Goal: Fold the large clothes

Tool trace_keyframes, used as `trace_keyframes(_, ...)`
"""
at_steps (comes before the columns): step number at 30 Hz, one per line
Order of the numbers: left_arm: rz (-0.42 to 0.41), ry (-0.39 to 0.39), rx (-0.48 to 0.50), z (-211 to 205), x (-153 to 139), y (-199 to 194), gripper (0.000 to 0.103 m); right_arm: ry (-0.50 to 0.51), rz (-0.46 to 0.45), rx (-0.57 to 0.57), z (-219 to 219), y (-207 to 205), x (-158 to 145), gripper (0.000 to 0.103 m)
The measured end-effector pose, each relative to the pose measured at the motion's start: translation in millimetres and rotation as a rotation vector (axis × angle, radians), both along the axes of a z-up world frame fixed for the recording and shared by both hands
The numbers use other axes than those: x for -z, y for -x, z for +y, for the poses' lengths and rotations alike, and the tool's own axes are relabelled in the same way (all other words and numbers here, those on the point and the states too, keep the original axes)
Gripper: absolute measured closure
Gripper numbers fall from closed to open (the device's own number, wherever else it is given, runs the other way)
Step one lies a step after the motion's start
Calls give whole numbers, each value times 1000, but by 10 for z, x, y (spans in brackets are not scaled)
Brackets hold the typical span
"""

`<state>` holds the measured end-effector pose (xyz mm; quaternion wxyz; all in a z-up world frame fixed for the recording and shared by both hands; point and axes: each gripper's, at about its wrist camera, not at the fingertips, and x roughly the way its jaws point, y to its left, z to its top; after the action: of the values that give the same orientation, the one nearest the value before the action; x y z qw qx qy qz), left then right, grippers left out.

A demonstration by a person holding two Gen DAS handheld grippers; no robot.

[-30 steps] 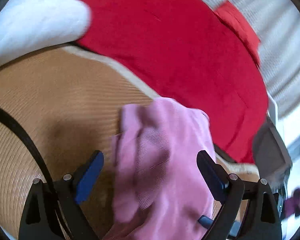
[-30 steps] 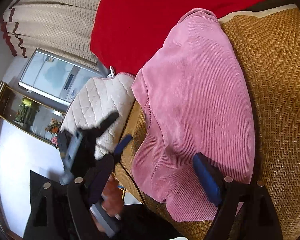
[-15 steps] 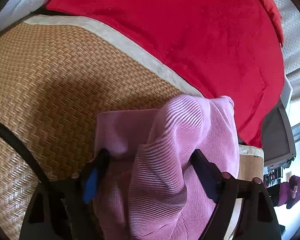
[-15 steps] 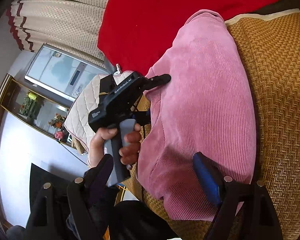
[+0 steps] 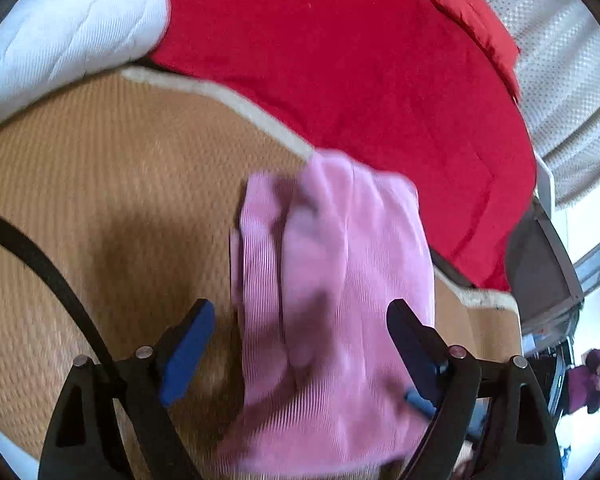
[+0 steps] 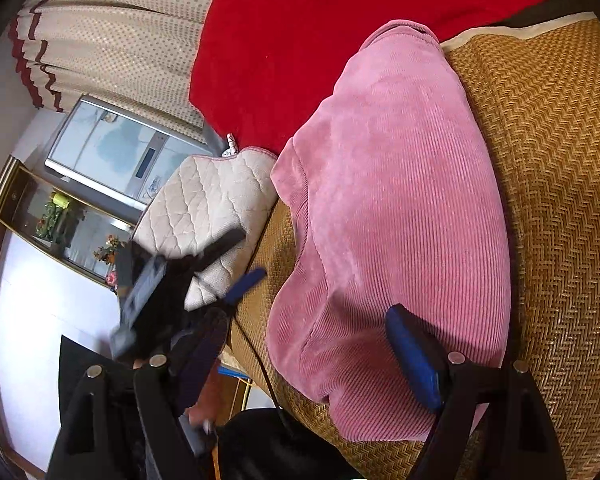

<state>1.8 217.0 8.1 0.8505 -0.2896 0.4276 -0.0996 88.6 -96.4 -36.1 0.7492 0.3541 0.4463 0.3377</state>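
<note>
Left gripper with black angular arms, bright blue pads inside the fingers, round silver screws at the joints, thin black cable alongside, right gripper of matching black and blue build

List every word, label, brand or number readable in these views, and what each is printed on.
None can be read.
Left gripper: its body is motion-blurred, so any print on it is illegible.
Grey appliance: its dark front panel is too small to read.

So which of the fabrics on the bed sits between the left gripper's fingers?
The pink ribbed garment, folded on the woven mat; the red blanket and white quilted pad lie farther off.
</note>
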Motion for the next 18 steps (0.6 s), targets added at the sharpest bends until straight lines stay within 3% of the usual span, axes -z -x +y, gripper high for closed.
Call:
trace_keyframes(4, 62, 0, 50, -86, 246, 136, 15, -8, 10, 7, 1, 2, 7, 19)
trace_keyframes(6, 128, -50, 105, -165, 410, 120, 15, -10, 15, 8, -6, -1, 10, 19)
trace_keyframes(9, 93, -155, 128, -244, 424, 127, 13, -10, 22, 8, 3, -7, 17, 19)
trace_keyframes(18, -19, -137, 33, -40, 35, 220, 14, -39, 23, 19, -54, -1, 39, 19)
